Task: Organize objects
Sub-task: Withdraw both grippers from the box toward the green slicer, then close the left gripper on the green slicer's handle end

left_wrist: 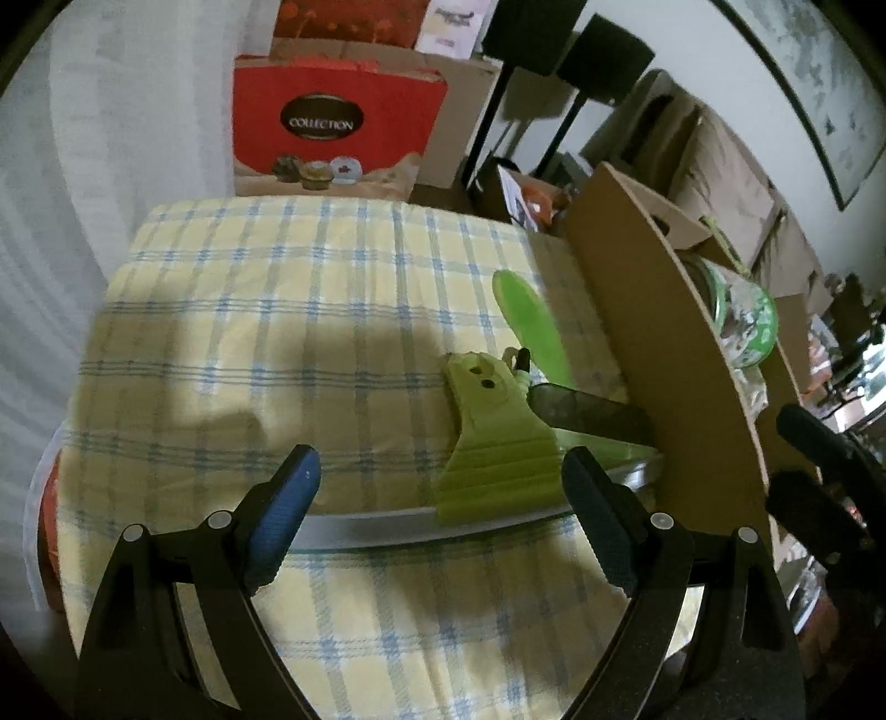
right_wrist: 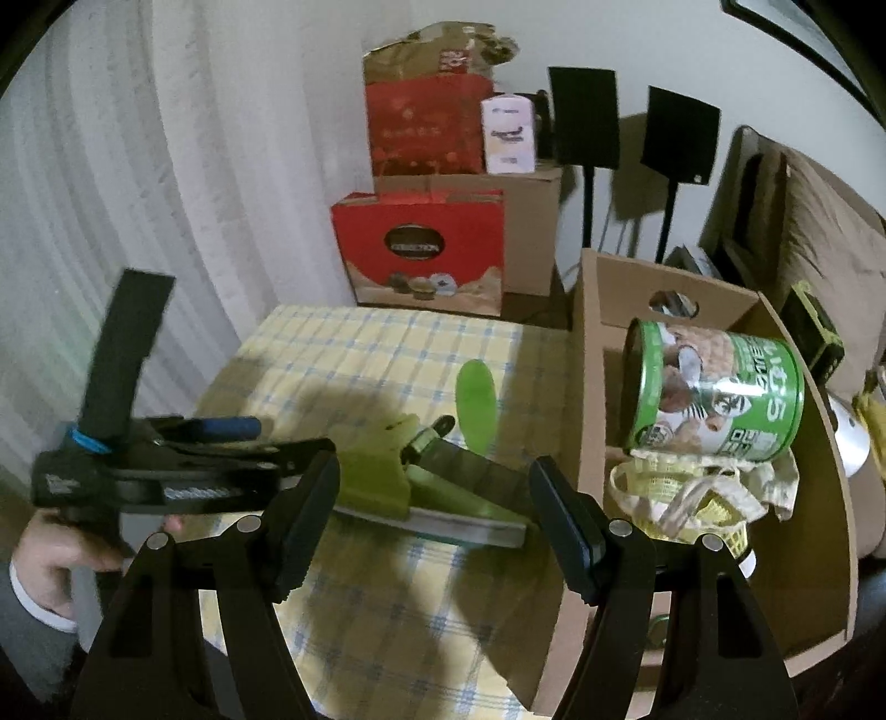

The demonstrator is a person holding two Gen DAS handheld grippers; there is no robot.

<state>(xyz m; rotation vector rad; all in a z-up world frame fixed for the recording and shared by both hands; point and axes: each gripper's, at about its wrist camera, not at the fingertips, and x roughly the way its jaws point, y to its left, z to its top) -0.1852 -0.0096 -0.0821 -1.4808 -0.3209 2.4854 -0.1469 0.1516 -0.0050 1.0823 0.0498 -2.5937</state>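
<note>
A white curtain (right_wrist: 138, 183) hangs in soft vertical folds along the left side, and a plain pale wall (right_wrist: 637, 39) closes the far end. Against that wall stand stacked cardboard boxes (right_wrist: 526, 232), with a red box (right_wrist: 421, 249) marked "COLLECTION" in front and another red box (right_wrist: 426, 127) above. To their right are two black speakers on thin stands (right_wrist: 584, 116). A brown sofa (right_wrist: 830, 238) sits on the far right. A dark-framed picture (left_wrist: 803, 72) hangs on the right wall. The light is dim, with heavy shadows on the checked tablecloth (left_wrist: 266, 288).
</note>
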